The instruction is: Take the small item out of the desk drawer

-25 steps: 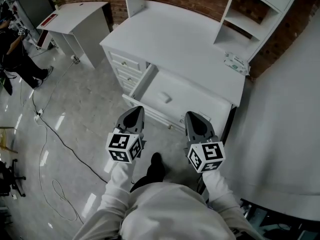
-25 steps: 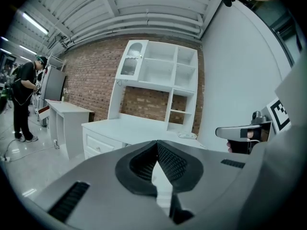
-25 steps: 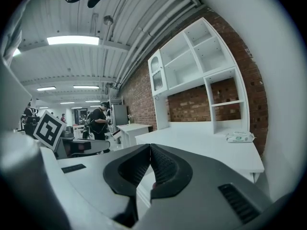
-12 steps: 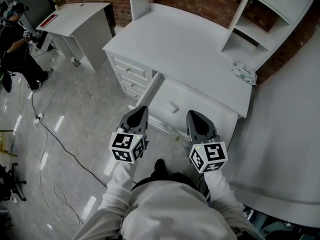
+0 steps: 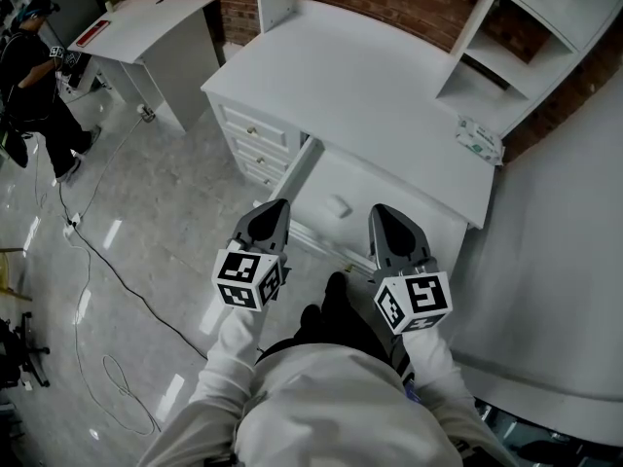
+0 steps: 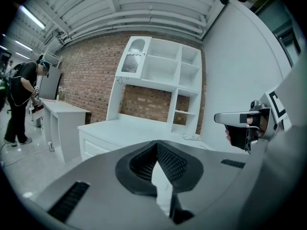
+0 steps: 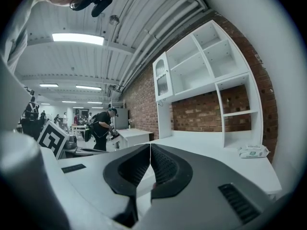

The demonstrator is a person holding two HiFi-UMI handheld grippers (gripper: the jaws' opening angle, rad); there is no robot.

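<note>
Two closed grippers hover at the front of an open white bench drawer.

Well left of the open white drawer (image 5: 375, 188), a person in dark clothes (image 5: 34, 76) stands beside a smaller white table (image 5: 146, 22). The left gripper (image 5: 278, 204) hangs by the drawer's front left corner, jaws together and empty. The small pale item (image 5: 339, 205) lies on the drawer floor, untouched. The right gripper (image 5: 381, 210) hangs at the drawer's front right, jaws pressed together on nothing. Right of the drawer, a flat green-and-white packet (image 5: 480, 139) rests on the white bench (image 5: 341, 76).
</note>
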